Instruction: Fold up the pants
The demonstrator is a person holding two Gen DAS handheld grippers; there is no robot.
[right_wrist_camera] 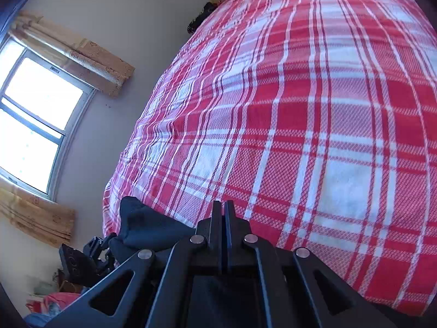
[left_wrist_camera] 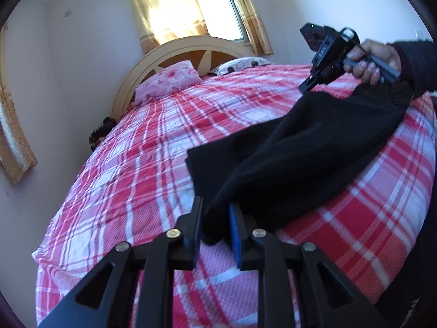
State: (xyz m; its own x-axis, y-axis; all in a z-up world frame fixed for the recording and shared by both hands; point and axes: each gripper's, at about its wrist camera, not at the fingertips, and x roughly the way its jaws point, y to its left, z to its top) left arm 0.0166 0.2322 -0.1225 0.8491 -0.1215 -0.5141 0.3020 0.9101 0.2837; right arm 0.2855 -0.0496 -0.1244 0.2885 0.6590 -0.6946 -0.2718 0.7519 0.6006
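Note:
Black pants (left_wrist_camera: 314, 150) lie across the near right part of a red-and-white plaid bed (left_wrist_camera: 142, 164). My left gripper (left_wrist_camera: 215, 203) is shut on one bunched end, the cloth filling the gap between its blue pads and lifted off the cover. A hand (left_wrist_camera: 368, 63) holds my right gripper (left_wrist_camera: 305, 87), whose tips meet the far corner of the pants. In the right wrist view my right gripper (right_wrist_camera: 224, 205) has its fingers pressed together. The pants (right_wrist_camera: 147, 227) run in under them from the left. The pinch itself is hidden.
Two pillows (left_wrist_camera: 169, 80) (left_wrist_camera: 240, 64) rest against a cream headboard (left_wrist_camera: 153, 57) below a curtained window (left_wrist_camera: 218, 8). A dark item (left_wrist_camera: 101, 134) sits at the bed's left edge by the wall. Plaid cover (right_wrist_camera: 300, 109) stretches beyond the pants. Clutter (right_wrist_camera: 49, 300) lies on the floor.

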